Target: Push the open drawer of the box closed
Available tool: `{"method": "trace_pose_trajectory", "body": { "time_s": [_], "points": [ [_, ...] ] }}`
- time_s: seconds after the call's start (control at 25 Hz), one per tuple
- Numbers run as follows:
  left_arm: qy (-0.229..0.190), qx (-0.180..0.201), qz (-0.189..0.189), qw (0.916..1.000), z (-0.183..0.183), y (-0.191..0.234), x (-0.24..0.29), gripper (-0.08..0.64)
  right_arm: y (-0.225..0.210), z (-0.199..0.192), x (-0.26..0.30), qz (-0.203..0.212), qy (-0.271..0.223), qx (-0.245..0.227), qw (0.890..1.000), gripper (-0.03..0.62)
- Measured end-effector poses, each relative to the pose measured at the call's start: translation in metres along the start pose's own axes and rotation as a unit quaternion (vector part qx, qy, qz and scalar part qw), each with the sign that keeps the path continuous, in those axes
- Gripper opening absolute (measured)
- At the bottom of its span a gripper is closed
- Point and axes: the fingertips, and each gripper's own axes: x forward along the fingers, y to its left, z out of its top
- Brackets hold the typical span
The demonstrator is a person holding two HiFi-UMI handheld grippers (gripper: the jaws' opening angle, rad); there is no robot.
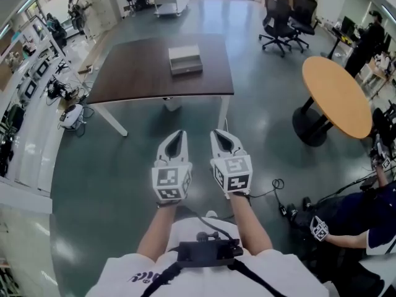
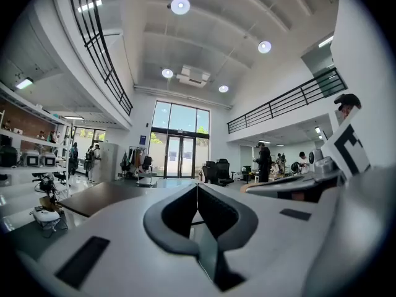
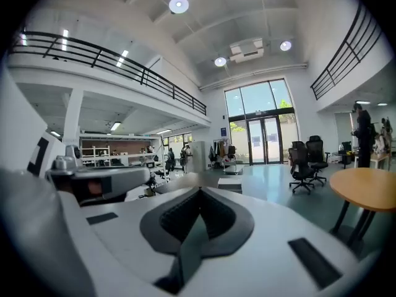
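Note:
A grey box [image 1: 185, 60] with a drawer lies on the dark brown table [image 1: 136, 73], far ahead of both grippers. In the right gripper view the box [image 3: 229, 182] shows small and distant. My left gripper [image 1: 177, 134] and right gripper [image 1: 218, 134] hang side by side at chest height over the floor, well short of the table. Both are shut with nothing between the jaws. The left gripper view shows the table's edge [image 2: 99, 198] but not the box.
A round orange table [image 1: 337, 94] stands at the right. Black office chairs [image 1: 286, 14] sit at the back right. A seated person [image 1: 352, 234] is at the lower right, and cables [image 1: 281, 197] lie on the floor near them. Benches with equipment [image 1: 31, 85] line the left wall.

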Motion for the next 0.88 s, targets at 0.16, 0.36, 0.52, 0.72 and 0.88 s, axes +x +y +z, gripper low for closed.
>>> {"method": "trace_pose_trajectory", "body": {
  "time_s": [0.16,0.36,0.52,0.72,0.88],
  "points": [
    [-0.015,-0.009,0.004,0.9998,0.002,0.001,0.006,0.009,-0.016,-0.007,0.005,-0.009,0.012,0.020,1.000,0.004],
    [-0.038,-0.008,-0.026,0.9989,0.004,-0.007,0.036,0.009,-0.019,-0.007,0.023,-0.011,0.014,0.007,1.000,0.003],
    [-0.040,-0.002,-0.044,0.9982,0.002,0.007,0.050,0.009,-0.019,0.004,0.052,-0.025,-0.009,0.009,1.000,0.003],
    [-0.058,-0.015,-0.028,0.9978,0.018,0.061,0.084,0.009,-0.001,0.048,0.096,-0.019,-0.050,-0.011,0.999,0.003],
    [-0.073,-0.010,-0.043,0.9964,0.032,0.088,0.110,0.009,0.007,0.065,0.130,-0.022,-0.071,-0.015,0.997,0.003]
  ]
}}
